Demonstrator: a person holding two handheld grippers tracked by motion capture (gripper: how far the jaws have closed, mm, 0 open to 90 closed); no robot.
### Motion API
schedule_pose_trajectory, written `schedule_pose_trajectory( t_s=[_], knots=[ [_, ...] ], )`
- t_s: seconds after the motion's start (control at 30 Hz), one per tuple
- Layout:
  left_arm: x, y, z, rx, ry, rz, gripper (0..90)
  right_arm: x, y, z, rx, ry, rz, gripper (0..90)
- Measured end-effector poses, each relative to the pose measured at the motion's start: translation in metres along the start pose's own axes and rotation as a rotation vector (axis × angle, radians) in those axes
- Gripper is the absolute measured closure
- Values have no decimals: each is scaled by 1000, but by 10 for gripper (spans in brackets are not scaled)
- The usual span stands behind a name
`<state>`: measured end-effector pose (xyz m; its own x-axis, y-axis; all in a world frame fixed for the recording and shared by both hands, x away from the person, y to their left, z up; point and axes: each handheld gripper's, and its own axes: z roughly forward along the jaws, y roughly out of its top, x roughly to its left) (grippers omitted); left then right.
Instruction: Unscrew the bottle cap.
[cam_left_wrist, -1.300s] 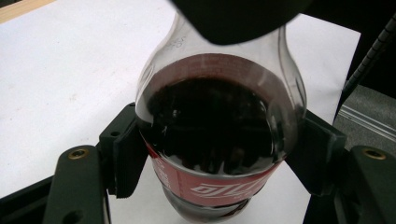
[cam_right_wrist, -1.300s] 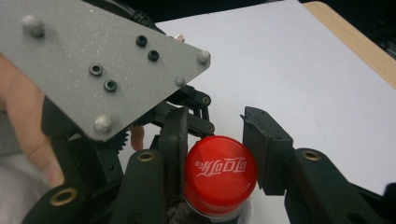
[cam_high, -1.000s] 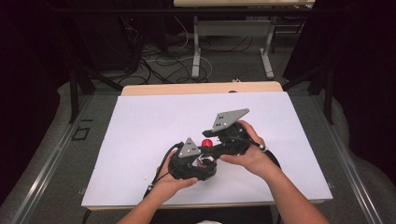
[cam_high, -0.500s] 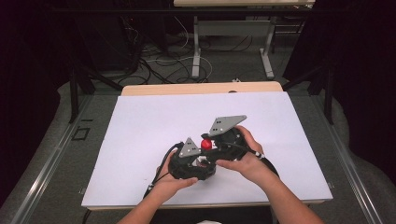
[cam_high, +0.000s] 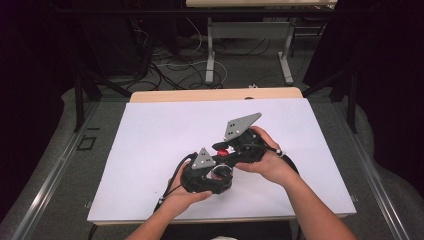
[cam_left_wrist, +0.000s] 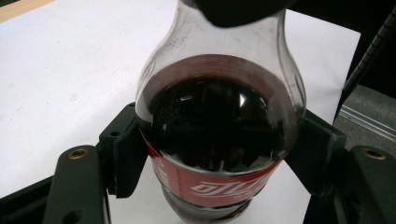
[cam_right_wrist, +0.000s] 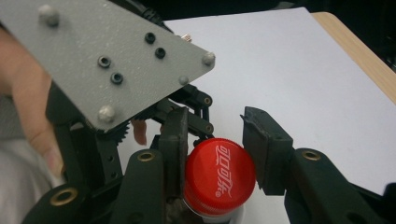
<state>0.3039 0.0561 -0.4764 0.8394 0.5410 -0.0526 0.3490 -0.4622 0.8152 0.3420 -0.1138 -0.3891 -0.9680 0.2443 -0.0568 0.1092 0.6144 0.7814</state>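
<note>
Left gripper (cam_high: 216, 175) sits closest to the tabletop's near edge, a bit right of centre, held in the person's left hand (cam_high: 186, 196). It is clamped on the clear plastic cola bottle with dark drink and a red label (cam_left_wrist: 219, 135); in the left gripper view both black pads press the bottle's sides at the top of the label. Bottle stands over the white tabletop (cam_high: 150, 150), well clear of the left and right edges.

Right gripper (cam_high: 227, 150) comes in just behind it, held in the right hand (cam_high: 267, 160), its grey three-cornered plate (cam_high: 241, 125) tilted up toward the far edge. Its jaws have just been closing and are now clenched around the bottle's red screw cap with white lettering (cam_right_wrist: 219, 179): in the right gripper view the left pad touches the cap and the right pad sits at its other side; contact there is hard to tell exactly.

Far edge: bare tan wooden strip (cam_high: 200, 95) beyond the white surface.
</note>
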Motion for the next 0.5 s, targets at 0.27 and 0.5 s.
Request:
schedule_pose_trajectory(
  t_s=[0.27, 0.5],
  knots=[
    [3, 0, -1, -6, 6, -21, 302, 13, -1, -3, -31, -123, 103, 449],
    [5, -1, -2, 3, 14, -32, 302, 29, -2, -4, -43, -207, 155, 466]
  ],
)
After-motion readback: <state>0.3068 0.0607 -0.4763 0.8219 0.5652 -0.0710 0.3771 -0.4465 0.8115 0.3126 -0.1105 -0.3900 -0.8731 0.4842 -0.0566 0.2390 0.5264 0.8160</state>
